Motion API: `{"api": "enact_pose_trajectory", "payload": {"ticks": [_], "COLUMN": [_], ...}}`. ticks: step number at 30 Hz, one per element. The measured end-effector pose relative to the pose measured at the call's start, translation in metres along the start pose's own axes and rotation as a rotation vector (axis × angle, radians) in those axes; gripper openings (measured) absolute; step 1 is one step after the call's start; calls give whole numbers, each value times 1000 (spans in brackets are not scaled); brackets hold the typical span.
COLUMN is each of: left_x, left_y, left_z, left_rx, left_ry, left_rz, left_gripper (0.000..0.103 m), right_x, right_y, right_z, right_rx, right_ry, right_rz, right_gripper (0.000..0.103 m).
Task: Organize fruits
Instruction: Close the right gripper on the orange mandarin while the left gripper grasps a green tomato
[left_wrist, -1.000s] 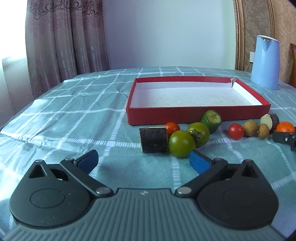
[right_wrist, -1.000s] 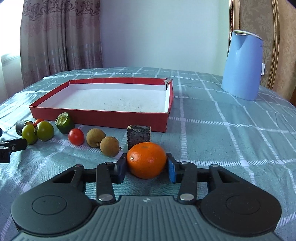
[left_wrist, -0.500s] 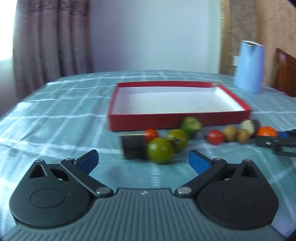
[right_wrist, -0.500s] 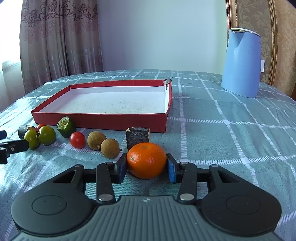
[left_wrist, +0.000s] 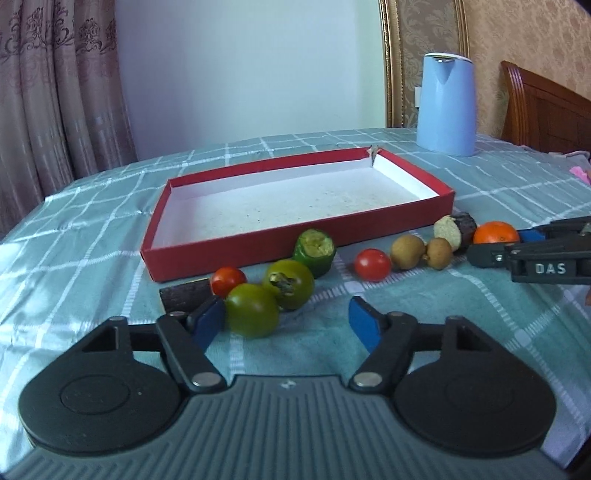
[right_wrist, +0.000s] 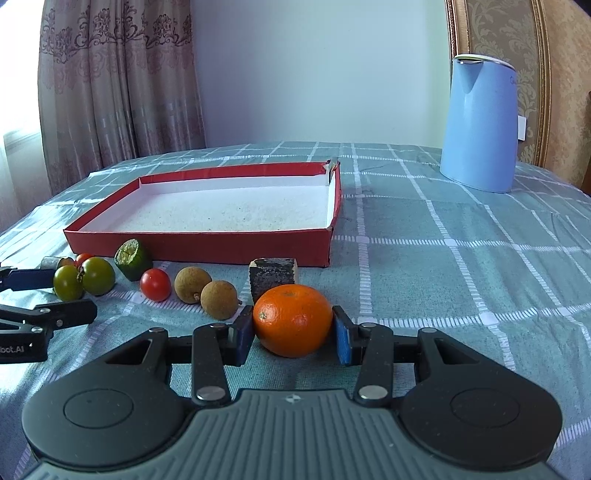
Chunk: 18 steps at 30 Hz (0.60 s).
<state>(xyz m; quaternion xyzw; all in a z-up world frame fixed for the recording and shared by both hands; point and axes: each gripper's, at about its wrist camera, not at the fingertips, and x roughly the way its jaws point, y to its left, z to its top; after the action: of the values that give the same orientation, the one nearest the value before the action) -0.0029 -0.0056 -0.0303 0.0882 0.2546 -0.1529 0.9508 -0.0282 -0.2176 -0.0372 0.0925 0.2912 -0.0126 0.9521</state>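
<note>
A red tray (left_wrist: 295, 236) with a white floor lies on the checked cloth. In front of it sits a row of fruit. My left gripper (left_wrist: 286, 325) is closing around the nearer green tomato (left_wrist: 252, 315). The left pad is at the tomato's side and the right pad is still well apart from it. A second green tomato (left_wrist: 289, 278) and a red cherry tomato (left_wrist: 228, 280) sit just behind. My right gripper (right_wrist: 292, 338) is shut on the orange (right_wrist: 292, 320), which rests on the cloth.
A dark block (left_wrist: 184, 297), a cut green fruit (left_wrist: 314, 252), a red tomato (left_wrist: 372, 264), two longans (left_wrist: 407, 252) and a dark cut piece (right_wrist: 272, 275) lie along the tray's front. A blue kettle (right_wrist: 480, 125) stands at the back right. A wooden chair (left_wrist: 546, 110) is beyond it.
My left gripper has come forward to the nearer green tomato and its jaws have narrowed around it. The right gripper has kept still on the orange.
</note>
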Motion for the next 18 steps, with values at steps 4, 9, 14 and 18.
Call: {"api": "enact_pose_trajectory", "payload": {"ticks": [4,9,14,18], "left_x": [8,16,13,12], "left_y": [5,19,22,26], "left_z": [3,4,1,0], "left_rx": [18,-23,-14,-12], "left_ry": [14,51,44,41], "left_rz": [6,-4,12,44], "left_gripper": [65,64,50,29], "right_x": [-1,-1,0,1], "right_y": [0,0,-1,1], "right_z": [0,0,1,1], "right_rx": [3,2,1,-9], "right_ry": [-5,-3,1,4], "right_rz": [-1,-2,0,-4], "right_gripper": [43,43,43,43]}}
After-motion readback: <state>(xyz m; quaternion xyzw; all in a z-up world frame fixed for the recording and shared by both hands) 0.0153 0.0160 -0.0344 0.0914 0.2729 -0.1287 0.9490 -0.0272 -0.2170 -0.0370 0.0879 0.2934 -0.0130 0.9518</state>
